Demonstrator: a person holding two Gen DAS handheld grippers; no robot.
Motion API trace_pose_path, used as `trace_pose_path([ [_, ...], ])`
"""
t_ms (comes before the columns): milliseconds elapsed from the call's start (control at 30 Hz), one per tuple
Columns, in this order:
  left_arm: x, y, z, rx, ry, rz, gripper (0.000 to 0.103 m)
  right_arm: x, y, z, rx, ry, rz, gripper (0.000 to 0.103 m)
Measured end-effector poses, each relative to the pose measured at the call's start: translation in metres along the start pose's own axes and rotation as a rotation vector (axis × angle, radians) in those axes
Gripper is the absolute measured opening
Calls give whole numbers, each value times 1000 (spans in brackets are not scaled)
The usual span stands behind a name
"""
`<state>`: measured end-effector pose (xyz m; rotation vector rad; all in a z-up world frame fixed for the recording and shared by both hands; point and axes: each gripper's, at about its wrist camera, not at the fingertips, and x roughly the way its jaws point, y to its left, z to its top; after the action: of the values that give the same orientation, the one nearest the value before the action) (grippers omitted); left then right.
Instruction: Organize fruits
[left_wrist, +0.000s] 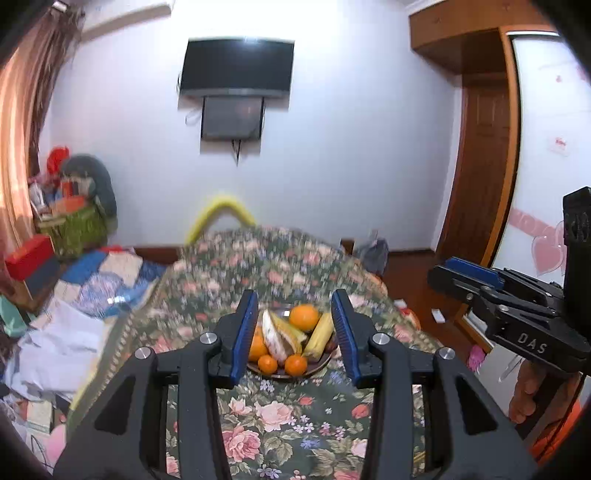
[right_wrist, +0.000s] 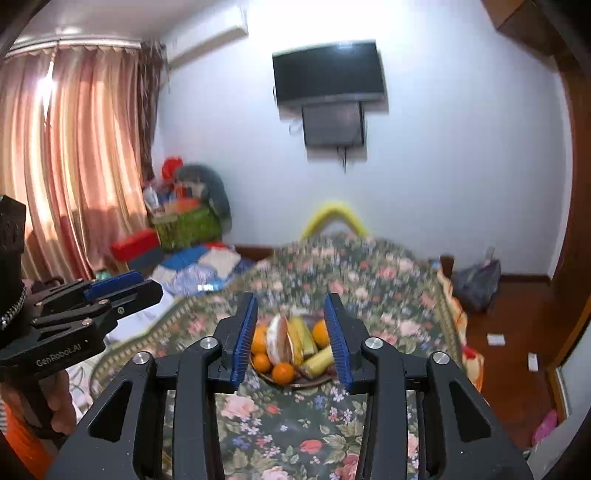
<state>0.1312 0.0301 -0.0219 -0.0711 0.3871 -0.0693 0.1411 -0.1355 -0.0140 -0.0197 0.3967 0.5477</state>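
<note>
Left gripper (left_wrist: 299, 332) fills the foreground of its own view: blue pads apart, nothing between them, not touching anything. Right gripper (right_wrist: 291, 336) same story in its view: pads apart, empty, held clear above the bed.

Plate (left_wrist: 325, 363) of fruit sits on the floral bedspread (left_wrist: 280, 417), ahead of and below both sets of jaws, framed in the gap between the pads in each view but well beyond them. On it: large orange (left_wrist: 303, 316) at the far side, bananas (left_wrist: 320, 334) toward the right pad, a peeled pale fruit segment (left_wrist: 275, 338) leaning toward the left pad, two small oranges (left_wrist: 295, 363) at the near rim, another orange partly hidden behind the left pad.

In the left view the right gripper (left_wrist: 476, 275) shows off to the right of the jaws, a hand (left_wrist: 528, 391) on its handle. Pads read as slightly apart there, edge-on, hard to judge.

Wall-mounted TV (left_wrist: 236, 66) straight beyond the jaws, curtain (right_wrist: 74, 147) to the left. Background motion-blurred.
</note>
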Motion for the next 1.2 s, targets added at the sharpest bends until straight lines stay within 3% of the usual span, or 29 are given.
trace_pose_path([
  [67,-19,-5,3,9,-41,2,58,-22,6,4,-3,-52,-8,46],
  [200,-53,-15,6,32,-115,14,63,-49,15,6,-6,-121,-20,62],
  [300,-71,-17,7,29,-152,15,74,-61,20,3,-7,-160,-35,77],
  [367,-81,-17,6,33,-179,23,91,-65,25,2,-16,-183,-57,85],
  [433,-87,-17,4,34,-200,30,99,-66,29,1,-28,-202,-76,88],
  [567,-93,-17,3,36,-216,59,102,-72,34,-4,-46,-222,-106,103],
  [1200,-97,-21,-5,23,-207,58,103,-90,35,-13,-37,-242,-127,103],
])
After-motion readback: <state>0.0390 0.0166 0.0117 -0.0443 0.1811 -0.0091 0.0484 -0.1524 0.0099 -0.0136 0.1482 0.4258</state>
